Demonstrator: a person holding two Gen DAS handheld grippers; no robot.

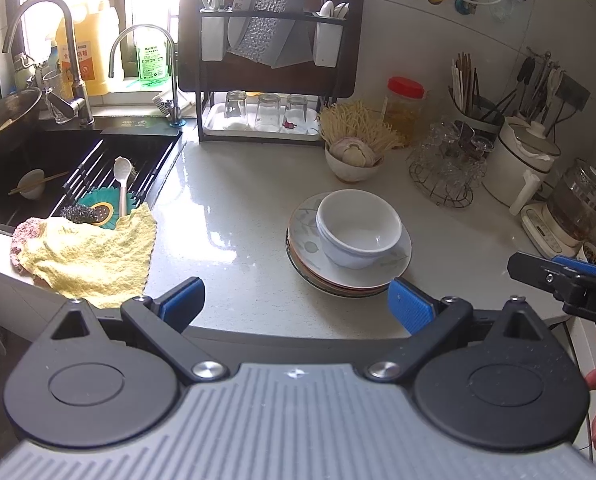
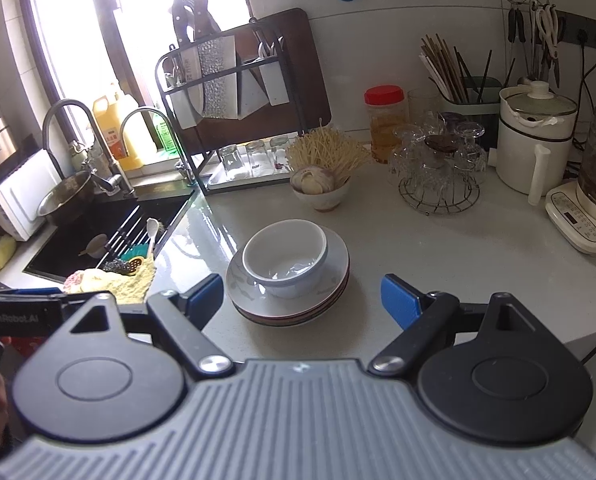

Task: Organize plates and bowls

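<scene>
A white bowl (image 1: 358, 229) (image 2: 285, 254) sits upright on a stack of plates (image 1: 310, 252) (image 2: 338, 276) on the pale counter. The top plate is grey-white with a leaf pattern. My left gripper (image 1: 296, 306) hovers open near the counter's front edge, its right pad close to the stack's near rim, nothing between the pads. My right gripper (image 2: 304, 300) is also open, the stack just beyond and between its blue pads, not touched. The right gripper's body (image 1: 566, 280) shows at the right edge of the left wrist view.
A sink (image 1: 38, 168) with a small bowl, chopsticks and a spoon lies left, a yellow cloth (image 1: 86, 252) at its corner. A knife and glass rack (image 1: 266, 60), a bowl of garlic (image 1: 352, 160), a glass stand (image 1: 446, 164), a white pot (image 2: 538, 140) and a kettle (image 2: 594, 184) line the back.
</scene>
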